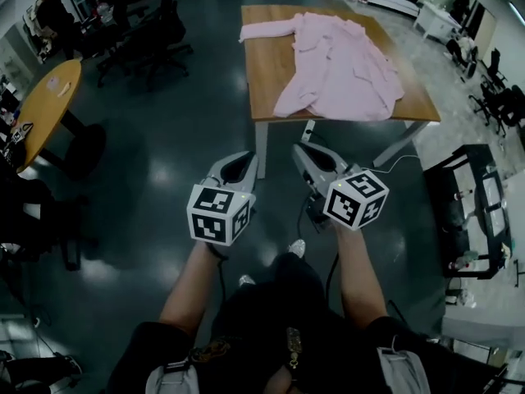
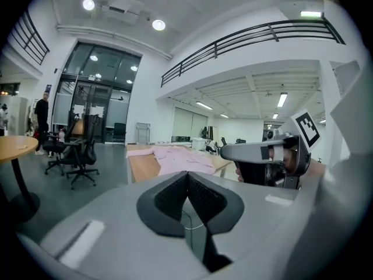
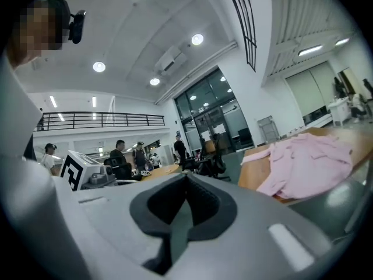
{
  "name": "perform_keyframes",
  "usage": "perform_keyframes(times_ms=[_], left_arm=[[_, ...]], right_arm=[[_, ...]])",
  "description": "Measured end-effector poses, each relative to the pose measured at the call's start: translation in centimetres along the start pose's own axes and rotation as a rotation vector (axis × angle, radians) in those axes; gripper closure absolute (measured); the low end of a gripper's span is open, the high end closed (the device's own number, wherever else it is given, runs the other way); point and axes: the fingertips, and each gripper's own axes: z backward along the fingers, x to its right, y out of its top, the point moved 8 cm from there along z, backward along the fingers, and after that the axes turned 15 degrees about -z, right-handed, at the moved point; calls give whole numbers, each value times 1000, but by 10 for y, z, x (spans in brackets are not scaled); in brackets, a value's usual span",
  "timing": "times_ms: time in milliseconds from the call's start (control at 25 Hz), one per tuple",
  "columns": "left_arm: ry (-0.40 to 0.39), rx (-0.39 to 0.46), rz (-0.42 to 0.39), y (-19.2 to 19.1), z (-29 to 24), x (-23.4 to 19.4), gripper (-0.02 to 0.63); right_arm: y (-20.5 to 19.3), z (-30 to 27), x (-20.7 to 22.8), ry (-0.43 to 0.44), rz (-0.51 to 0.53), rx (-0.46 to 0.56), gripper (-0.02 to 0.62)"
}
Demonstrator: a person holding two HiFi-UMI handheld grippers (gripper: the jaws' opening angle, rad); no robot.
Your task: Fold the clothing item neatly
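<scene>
In the head view, both grippers are held out side by side over the dark floor (image 1: pixel 164 154), in front of the person's knees. The left gripper (image 1: pixel 236 167) has its jaws pressed together with nothing between them; its own view shows the dark pads meeting in one line. The right gripper (image 1: pixel 316 161) is pressed together as well and is just as empty. Each carries its marker cube at the near end, towards 6 o'clock.

The pink shirt (image 1: pixel 340 68) lies on the wooden surface (image 1: pixel 267 64), at about 12 to 1 o'clock from the grippers and well apart from both. It is spread loosely and rumpled, covering the middle and right part of the top. One sleeve stretches towards 9 o'clock along the far edge, and the hem reaches the near edge. The left strip of the wood is bare.

In the left gripper view the shirt sits just above the closed tips at 12 o'clock, with the right gripper at 3 o'clock. In the right gripper view it lies at 3 o'clock.

A round table (image 1: pixel 45 109) stands at 9 o'clock in the head view, with office chairs (image 1: pixel 139 43) at 11 o'clock.
</scene>
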Motion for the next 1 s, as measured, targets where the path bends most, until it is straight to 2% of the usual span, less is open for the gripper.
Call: perform_keyframes(times_ms=[280, 520, 1000], left_arm=[[-129, -29, -24, 13, -114, 40, 600], [-179, -48, -39, 28, -199, 67, 600], [-258, -117, -84, 47, -300, 101, 600]], right_arm=[[32, 39, 101, -130, -35, 41, 592], [67, 67, 181, -213, -40, 58, 592], [102, 105, 275, -320, -105, 107, 592]])
